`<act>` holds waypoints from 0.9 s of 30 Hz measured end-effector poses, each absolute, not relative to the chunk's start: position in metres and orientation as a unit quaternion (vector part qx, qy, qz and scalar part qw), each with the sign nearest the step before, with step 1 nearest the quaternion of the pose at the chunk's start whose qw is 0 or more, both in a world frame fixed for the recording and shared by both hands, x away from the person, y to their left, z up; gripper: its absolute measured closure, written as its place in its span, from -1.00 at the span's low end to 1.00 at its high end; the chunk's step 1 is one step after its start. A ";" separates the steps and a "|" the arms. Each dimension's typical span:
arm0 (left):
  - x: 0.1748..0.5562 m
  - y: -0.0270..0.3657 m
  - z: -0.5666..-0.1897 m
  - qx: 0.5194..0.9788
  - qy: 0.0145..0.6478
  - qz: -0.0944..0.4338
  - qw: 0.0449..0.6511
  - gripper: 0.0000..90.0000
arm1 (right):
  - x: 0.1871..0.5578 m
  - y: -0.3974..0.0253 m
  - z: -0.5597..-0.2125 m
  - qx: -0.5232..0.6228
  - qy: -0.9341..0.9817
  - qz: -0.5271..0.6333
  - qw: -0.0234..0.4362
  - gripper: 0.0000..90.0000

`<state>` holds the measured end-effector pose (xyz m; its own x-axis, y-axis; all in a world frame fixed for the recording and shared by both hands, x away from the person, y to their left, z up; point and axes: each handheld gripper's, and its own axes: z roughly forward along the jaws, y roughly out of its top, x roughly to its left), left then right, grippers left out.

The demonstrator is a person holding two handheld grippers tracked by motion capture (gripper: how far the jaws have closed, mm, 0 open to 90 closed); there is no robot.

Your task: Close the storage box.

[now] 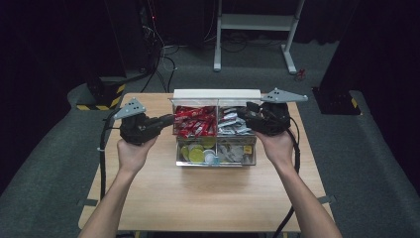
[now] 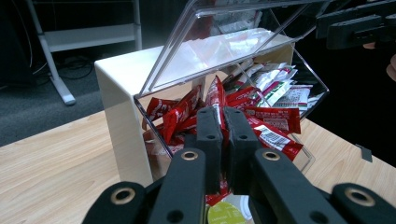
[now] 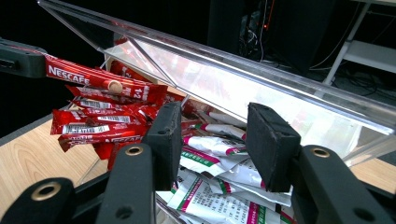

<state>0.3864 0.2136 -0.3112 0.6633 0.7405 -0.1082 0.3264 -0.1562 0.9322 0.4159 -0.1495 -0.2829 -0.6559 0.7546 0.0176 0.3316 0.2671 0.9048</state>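
Red sachet (image 3: 100,80) pinched in left tool (image 1: 171,119) above clear organizer (image 1: 216,161).

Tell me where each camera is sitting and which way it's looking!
High view: sits above the table, looking forward and down at the clear plastic four-compartment box; forearms, hands, left gripper and right gripper show.
Left gripper view: rides the left gripper, looking at the red coffee stick packets; its black jaws nearly touch.
Right gripper view: rides the right gripper, looking at the white-and-green sachets; its jaws are apart.
Both gripper views share the red packets and the raised clear lid.
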 end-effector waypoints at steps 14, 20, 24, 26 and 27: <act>0.377 0.222 -0.309 0.731 0.362 0.196 0.544 0.92 | 0.416 -0.150 -0.283 0.354 0.767 0.490 0.215 0.24; 0.374 0.226 -0.309 0.730 0.361 0.198 0.545 0.92 | 0.416 -0.150 -0.283 0.355 0.766 0.491 0.215 0.24; 0.372 0.227 -0.308 0.729 0.361 0.198 0.547 0.92 | 0.416 -0.150 -0.283 0.355 0.766 0.491 0.215 0.24; 0.371 0.227 -0.308 0.728 0.360 0.198 0.548 0.92 | 0.416 -0.150 -0.283 0.355 0.766 0.491 0.215 0.24; 0.371 0.227 -0.308 0.728 0.360 0.198 0.548 0.92 | 0.416 -0.150 -0.283 0.355 0.766 0.491 0.215 0.24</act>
